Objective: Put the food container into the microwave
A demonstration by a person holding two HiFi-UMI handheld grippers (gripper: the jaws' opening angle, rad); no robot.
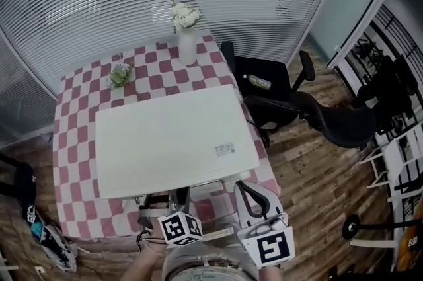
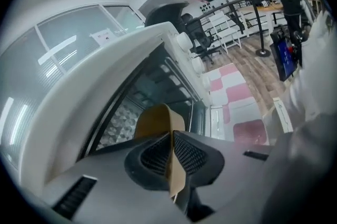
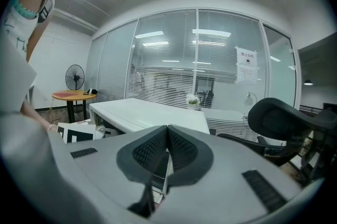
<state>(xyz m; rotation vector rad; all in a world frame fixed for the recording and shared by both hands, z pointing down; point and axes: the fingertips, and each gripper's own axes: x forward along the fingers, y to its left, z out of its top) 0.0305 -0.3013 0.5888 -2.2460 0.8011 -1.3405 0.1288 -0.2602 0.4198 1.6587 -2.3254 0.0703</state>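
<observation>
Left gripper (image 2: 171, 139) is clamped on the tan food container (image 2: 156, 120), facing the microwave (image 2: 79, 107). Right gripper (image 3: 167, 139) is closed, empty. Insertion apparently remains

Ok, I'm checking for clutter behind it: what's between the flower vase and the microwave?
Only bare checked tablecloth. The head view shows the vase standing apart from the microwave, with nothing between them.

White microwave (image 1: 168, 141), upright, tan food container (image 2: 158, 120) edge clamped betw. left gripper (image 2: 172, 152) jaws, at microwave front
</observation>
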